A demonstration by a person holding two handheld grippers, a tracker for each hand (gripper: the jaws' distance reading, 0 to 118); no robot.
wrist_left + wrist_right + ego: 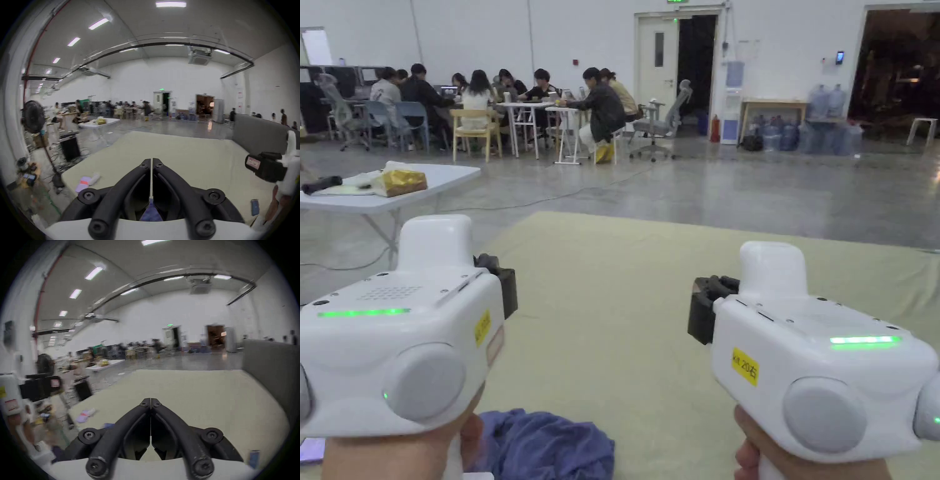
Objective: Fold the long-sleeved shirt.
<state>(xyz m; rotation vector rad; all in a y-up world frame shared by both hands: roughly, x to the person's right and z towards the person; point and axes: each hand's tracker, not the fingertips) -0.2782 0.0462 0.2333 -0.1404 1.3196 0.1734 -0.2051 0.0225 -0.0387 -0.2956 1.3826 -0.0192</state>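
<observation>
A blue-purple long-sleeved shirt (547, 447) lies crumpled at the near edge of the pale green table (625, 294), just by the hand holding my left gripper. The left gripper (503, 284) is held level above the table, pointing away from me. In the left gripper view its jaws (152, 160) are shut with nothing between them, and a bit of the shirt (151, 212) shows below. My right gripper (703, 306) hovers to the right, apart from the shirt. Its own view shows it (150, 400) shut and empty too, with the shirt (108, 425) low on the left.
A phone (254, 209) lies near the table's right front. Small purple and white items (86, 181) sit at its left corner. A grey partition (259, 134) borders the right side. A white folding table (394, 187) and a standing fan (33, 116) are left; seated people (475, 94) far off.
</observation>
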